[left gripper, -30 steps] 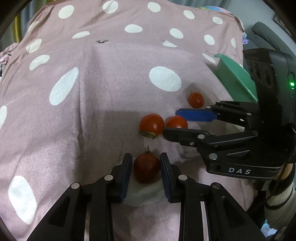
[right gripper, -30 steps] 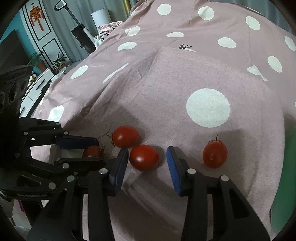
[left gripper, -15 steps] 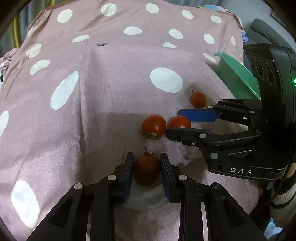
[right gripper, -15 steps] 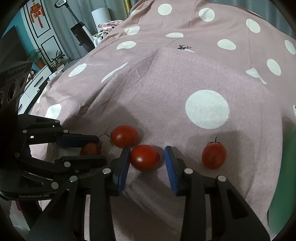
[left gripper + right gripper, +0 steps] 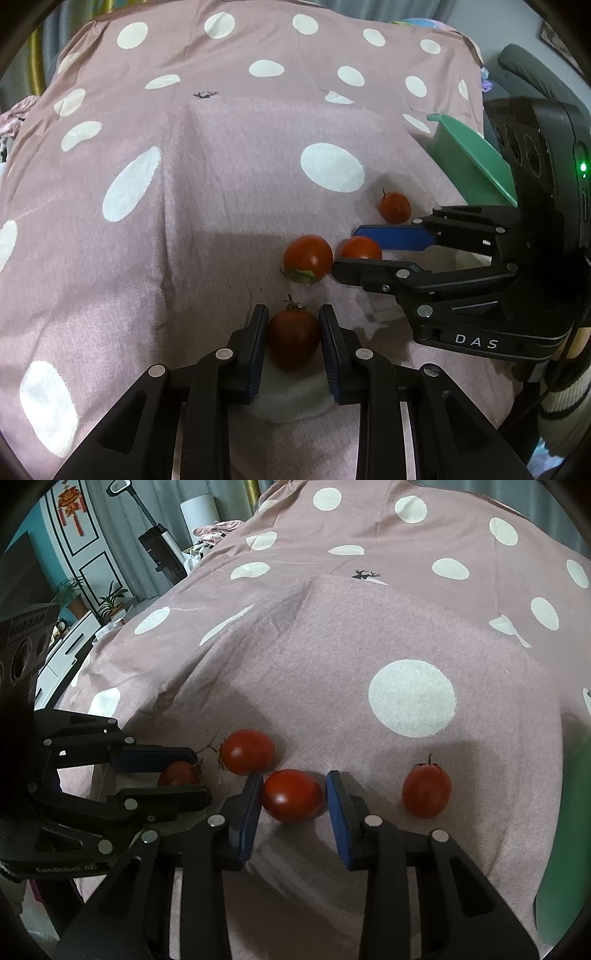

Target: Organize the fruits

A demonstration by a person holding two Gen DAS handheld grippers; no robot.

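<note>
Several red tomatoes lie on a pink polka-dot cloth (image 5: pixel 221 184). My left gripper (image 5: pixel 291 314) is shut on a dark tomato (image 5: pixel 293 338), both blue pads pressing its sides; it also shows in the right wrist view as left gripper (image 5: pixel 195 775) around that dark tomato (image 5: pixel 179 773). My right gripper (image 5: pixel 294 777) is closing around a bright tomato (image 5: pixel 291 795); the left pad touches it, and a sliver of gap shows at the right pad. Between the grippers lies a loose tomato (image 5: pixel 247 751) with a green calyx. Another loose tomato (image 5: pixel 426 792), stemmed, sits to the right.
A green basin (image 5: pixel 469 158) stands at the cloth's right edge, behind my right gripper (image 5: pixel 347 248). A striped sleeve (image 5: pixel 561 402) shows low at right. In the right wrist view, a vacuum (image 5: pixel 159 550) and potted plants (image 5: pixel 110 602) stand beyond the cloth's left edge.
My right gripper's jaws have drawn in around the bright tomato. The left gripper keeps its hold on the dark tomato, and neither hand has shifted.
</note>
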